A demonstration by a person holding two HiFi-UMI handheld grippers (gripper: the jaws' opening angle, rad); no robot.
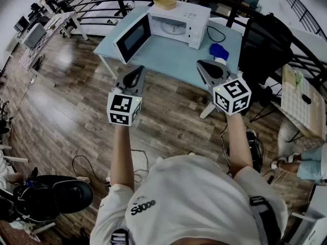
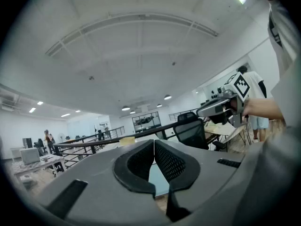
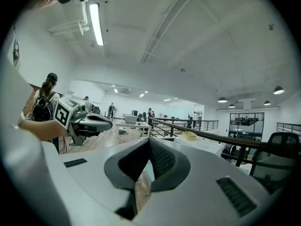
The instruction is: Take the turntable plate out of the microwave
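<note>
The white microwave oven [image 1: 179, 22] is set on the pale blue rectangular table [image 1: 168, 55] in the upper centre of the head view. Its dark-windowed door [image 1: 132, 39] is swung wide open to the left. The pale round turntable plate [image 1: 172, 28] is seen inside the open cavity, apparently seated on the cavity floor, though the detail is too small for certainty. A shallow yellow tray [image 1: 164, 2] is placed on top of the oven. A blue cloth-like object [image 1: 218, 50] lies on the table to the right of the oven. The left gripper [image 2: 154, 144] and the right gripper [image 3: 149, 142] are held side by side in the middle of the head view, at the near table edge and well apart from the oven. The jaws of each are pressed together, and nothing is pinched between them.
</note>
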